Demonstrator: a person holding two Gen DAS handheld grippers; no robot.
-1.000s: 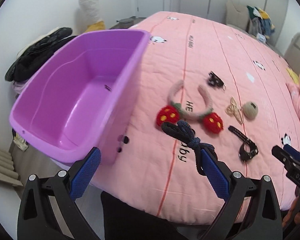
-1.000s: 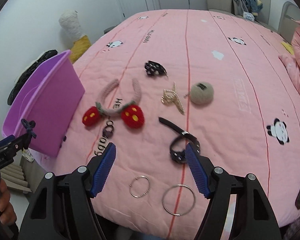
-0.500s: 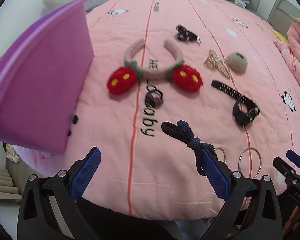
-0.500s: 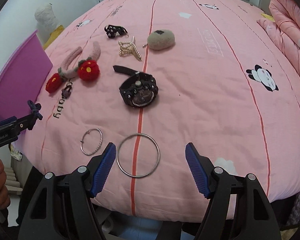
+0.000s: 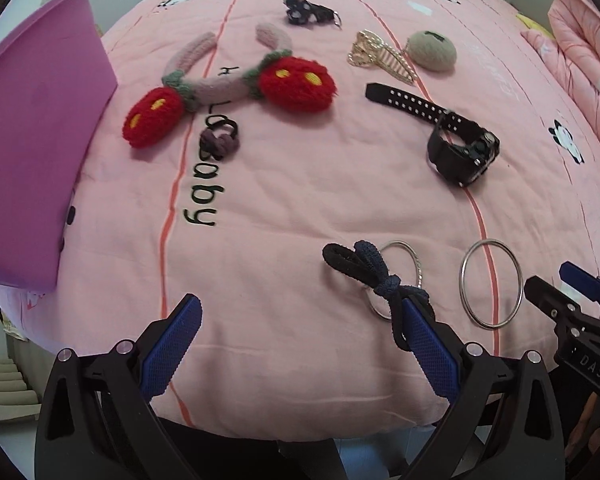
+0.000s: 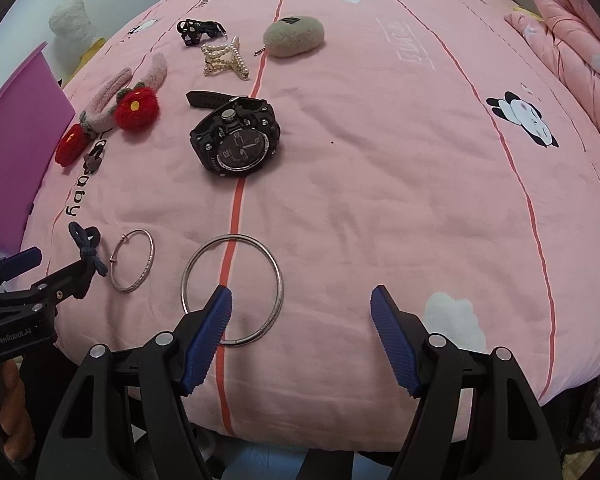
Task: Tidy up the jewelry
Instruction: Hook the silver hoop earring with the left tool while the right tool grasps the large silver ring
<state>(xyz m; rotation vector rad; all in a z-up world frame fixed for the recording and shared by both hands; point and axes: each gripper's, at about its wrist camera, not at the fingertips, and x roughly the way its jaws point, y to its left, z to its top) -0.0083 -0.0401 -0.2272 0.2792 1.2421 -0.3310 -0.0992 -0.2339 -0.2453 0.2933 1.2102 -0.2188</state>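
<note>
My left gripper (image 5: 300, 320) is open; a dark knotted hair tie (image 5: 374, 278) is caught on its right finger and hangs over the bed. It also shows in the right wrist view (image 6: 86, 250). My right gripper (image 6: 302, 306) is open and empty, its left finger over a large silver bangle (image 6: 232, 288). A thinner bangle (image 6: 134, 260) lies left of it. A black watch (image 6: 236, 140), strawberry headband (image 5: 228, 84), pearl claw clip (image 6: 224, 58), beige pouch (image 6: 294, 36), small scrunchie (image 5: 220, 140) and black clip (image 5: 306, 10) lie on the pink bed.
The purple bin (image 5: 32, 152) stands at the bed's left edge, only its outer wall visible. The bed's front edge (image 5: 300, 420) runs just ahead of both grippers. A folded pink quilt (image 6: 572, 28) lies at the far right.
Both grippers have swung right and down toward the bed's front edge. The bin has moved to the left of the view. The hair tie stays on the left finger. The bangles are nearer.
</note>
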